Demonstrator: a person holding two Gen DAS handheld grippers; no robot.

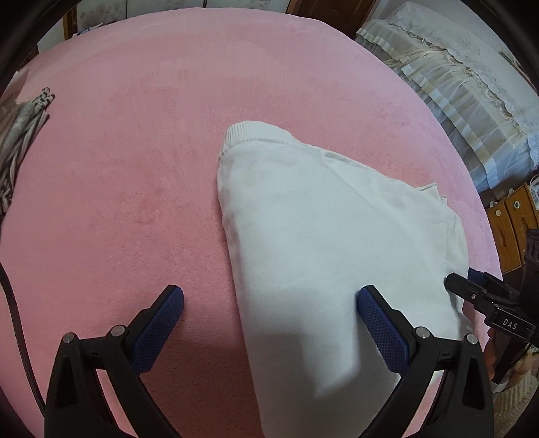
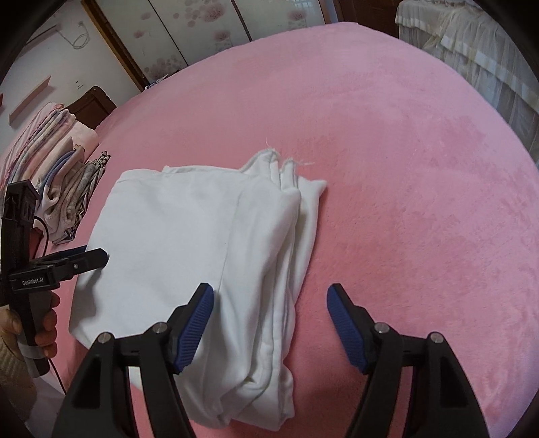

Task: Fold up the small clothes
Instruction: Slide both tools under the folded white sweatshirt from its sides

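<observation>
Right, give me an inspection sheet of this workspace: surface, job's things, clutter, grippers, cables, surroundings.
Surface: pink plush blanket covering the bed, smooth.
Job's things: one white garment, partly folded, layered edges on its right side, ribbed hem at the far end.
Clutter: pile of folded clothes at the bed's left edge.
Grippers: left gripper open, right finger over the garment, not gripping; right gripper open, straddling the garment's layered edge.
Cables: dark cable on the left side; thin cable by the left handle.
Surroundings: floral wardrobe doors, draped furniture with lace cover, wooden drawers.
</observation>
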